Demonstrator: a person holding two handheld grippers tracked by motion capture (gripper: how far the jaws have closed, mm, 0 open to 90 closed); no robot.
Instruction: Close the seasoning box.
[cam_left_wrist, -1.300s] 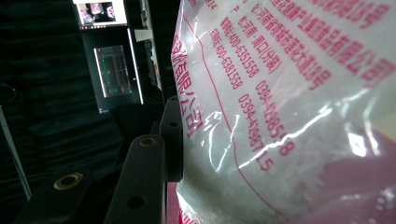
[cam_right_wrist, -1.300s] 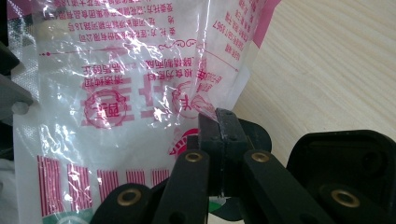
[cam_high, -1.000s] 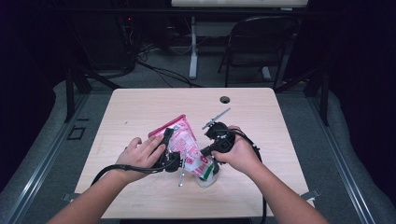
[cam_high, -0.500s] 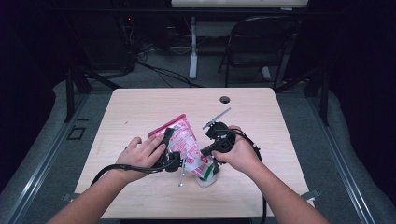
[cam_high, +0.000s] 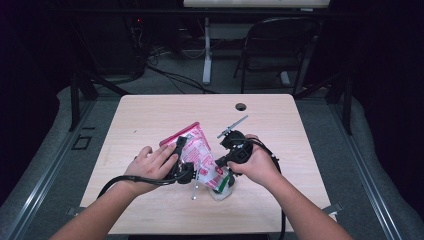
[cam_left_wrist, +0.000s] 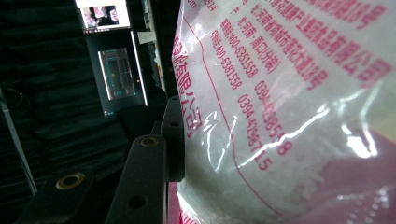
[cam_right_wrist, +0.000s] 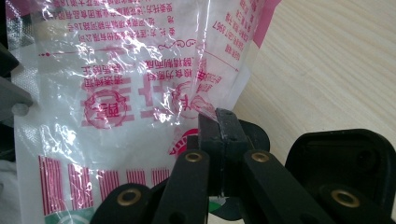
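Bag (cam_high: 197, 152) of clear plastic with red print sits held between two hand-held grippers over the near middle of the counter (cam_high: 150, 107). Its red top edge points away from the person and to the left; its lower end hangs over a small clear tub (cam_high: 221, 189) with something white in it, standing on the counter just below.

Left gripper (cam_high: 181, 159): in the left gripper view one black jaw lies flat against the bag's side, with the film bulging past it. The other jaw is hidden behind the bag, so a firm pinch cannot be told from these pictures. The placement suggests it steadies the upper body of the bag so the film stays taut.

Right gripper (cam_right_wrist: 219, 122): jaws closed to a narrow line on a fold of the bag's lower edge, film trapped between them. This grip at the corner, opposite the left hold, suggests the bag is being tipped or pulled open toward the tub.

Contents: pale, loose stuff shows through the film (cam_left_wrist: 299, 158) in the left gripper view; its kind cannot be told.

Other items: a thin metal rod (cam_high: 195, 186) lies beside the tub, and a round hole (cam_high: 241, 106) sits at the counter's far edge, well apart from the work.

Judgement: the two holds oppose each other to control a limp package.
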